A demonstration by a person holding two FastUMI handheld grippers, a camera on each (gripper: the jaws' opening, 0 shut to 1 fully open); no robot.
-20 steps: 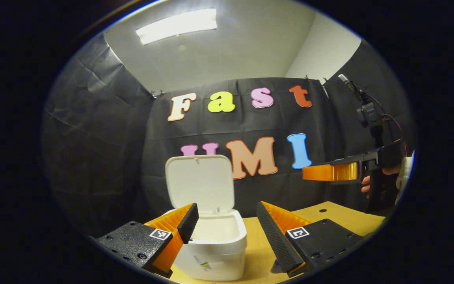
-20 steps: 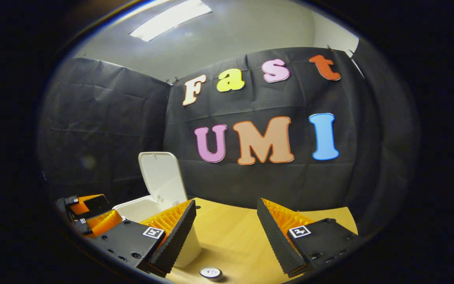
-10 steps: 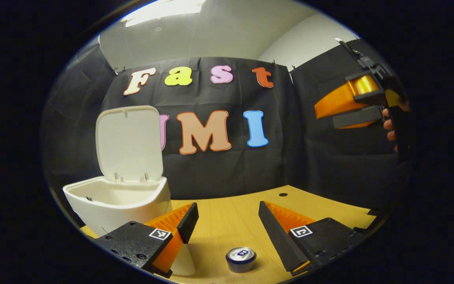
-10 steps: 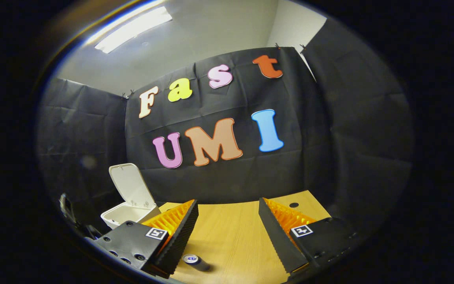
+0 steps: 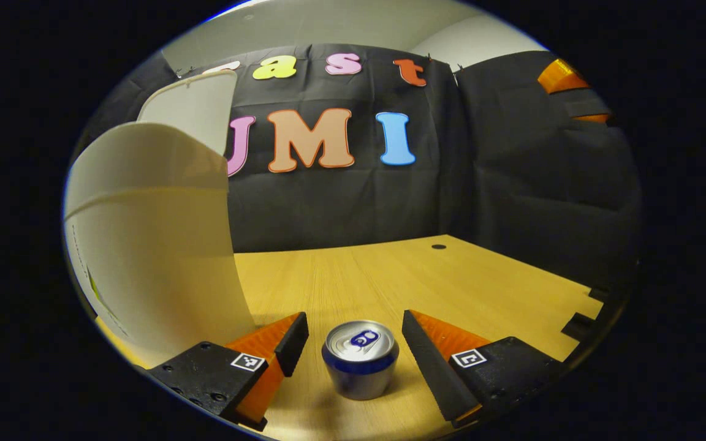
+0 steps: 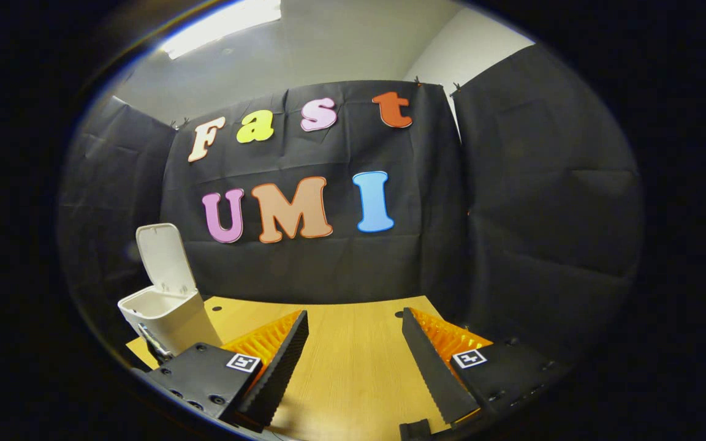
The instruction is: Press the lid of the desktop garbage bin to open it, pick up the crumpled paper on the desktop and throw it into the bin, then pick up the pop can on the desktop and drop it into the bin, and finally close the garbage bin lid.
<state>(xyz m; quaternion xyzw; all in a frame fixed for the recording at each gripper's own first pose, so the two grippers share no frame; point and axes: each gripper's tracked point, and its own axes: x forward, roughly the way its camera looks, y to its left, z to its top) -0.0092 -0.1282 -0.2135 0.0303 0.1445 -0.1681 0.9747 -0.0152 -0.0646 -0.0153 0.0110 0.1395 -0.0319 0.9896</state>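
Pop can (image 5: pixel 360 358) upright between spread left claw (image 5: pixel 353 346) fingers, untouched.

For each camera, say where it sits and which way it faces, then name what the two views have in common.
Left gripper view: rides the left gripper, low over the table, facing the upright can between its open fingers; the bin stands close on the left.
Right gripper view: rides the right gripper, higher up, facing the back wall across the table, fingers open and empty.
Shared: the white bin with its lid raised, and the wooden table.
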